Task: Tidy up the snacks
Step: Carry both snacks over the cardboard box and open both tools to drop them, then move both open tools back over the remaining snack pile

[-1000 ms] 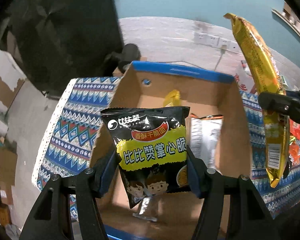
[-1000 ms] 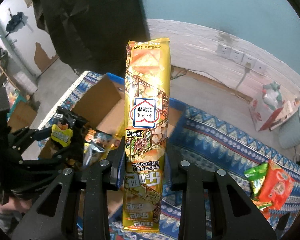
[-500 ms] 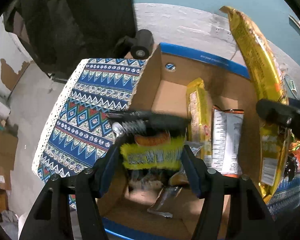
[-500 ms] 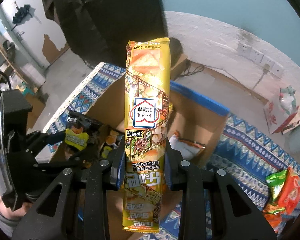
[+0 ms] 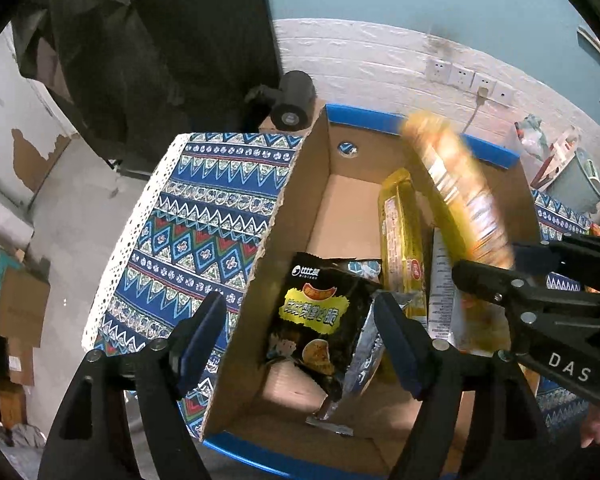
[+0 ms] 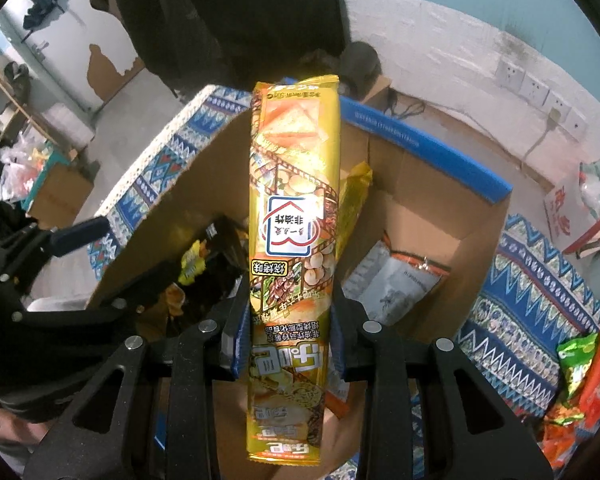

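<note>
Both tongs angle steeply down over the cardboard box (image 5: 288,216). Left tongs (image 5: 300,336) spreading, black packet (image 5: 312,320) loose between them inside; right tongs (image 6: 288,344) loosening around the upright yellow packet (image 6: 294,216) above other snacks.

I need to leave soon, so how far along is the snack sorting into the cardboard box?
Partly done. A yellow pack and a white-backed bag already lie in the cardboard box. In hand: the left tool is opening, the black noodle bag dropped free between its fingers; the right tool is starting to open around the long yellow cracker pack over the box. Left: the green and orange bags on the patterned cloth.
</note>
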Demonstrator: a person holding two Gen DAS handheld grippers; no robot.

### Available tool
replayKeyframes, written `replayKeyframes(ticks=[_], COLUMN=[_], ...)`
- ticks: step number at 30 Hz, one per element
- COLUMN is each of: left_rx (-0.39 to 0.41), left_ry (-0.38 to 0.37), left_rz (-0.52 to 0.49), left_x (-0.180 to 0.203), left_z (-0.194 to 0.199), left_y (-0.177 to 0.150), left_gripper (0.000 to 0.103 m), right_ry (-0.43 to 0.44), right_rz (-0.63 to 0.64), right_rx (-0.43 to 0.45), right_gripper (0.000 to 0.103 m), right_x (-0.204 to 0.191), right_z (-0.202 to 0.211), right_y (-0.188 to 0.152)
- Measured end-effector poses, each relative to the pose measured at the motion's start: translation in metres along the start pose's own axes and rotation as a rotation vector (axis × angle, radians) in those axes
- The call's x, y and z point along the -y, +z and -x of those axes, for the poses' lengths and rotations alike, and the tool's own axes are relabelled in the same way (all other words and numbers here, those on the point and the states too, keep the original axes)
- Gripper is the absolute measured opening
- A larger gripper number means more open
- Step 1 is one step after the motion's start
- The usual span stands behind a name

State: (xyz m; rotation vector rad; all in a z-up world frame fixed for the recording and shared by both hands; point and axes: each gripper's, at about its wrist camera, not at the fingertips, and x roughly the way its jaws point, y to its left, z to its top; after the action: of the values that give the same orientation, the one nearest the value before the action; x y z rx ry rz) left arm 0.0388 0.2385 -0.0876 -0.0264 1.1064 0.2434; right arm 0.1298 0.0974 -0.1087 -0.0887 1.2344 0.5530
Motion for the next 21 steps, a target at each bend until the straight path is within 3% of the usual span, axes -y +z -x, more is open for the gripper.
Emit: replayKeyframes(ticks=[4,6,11,21], left_rx=[0.004,0.009,0.020,0.031], left_ry=[0.002,-0.002,-0.028,-0.078], left_rz=[-0.015,-0.022,-0.041,-0.123], left_x=[0.007,0.011,0.024,0.071], left_z=[0.002,0.006,0.013,0.028], left_y=[0.001,0.002,0.004,0.001], left_gripper=[0.078,0.078,0.078,0.078], right_ry=[0.005,0.001,-0.014,-0.103], right_rz=[-0.020,-0.029,-0.051,-0.098], right_rx=[0.015,0.028,0.062,0.099], right_gripper=[0.040,0.050,0.063,0.069], right_x=[0.006,0.009,0.025,0.075], right_z=[0.009,0.015,0.037,0.074], right_y=[0.000,-0.001,-0.006,-0.033])
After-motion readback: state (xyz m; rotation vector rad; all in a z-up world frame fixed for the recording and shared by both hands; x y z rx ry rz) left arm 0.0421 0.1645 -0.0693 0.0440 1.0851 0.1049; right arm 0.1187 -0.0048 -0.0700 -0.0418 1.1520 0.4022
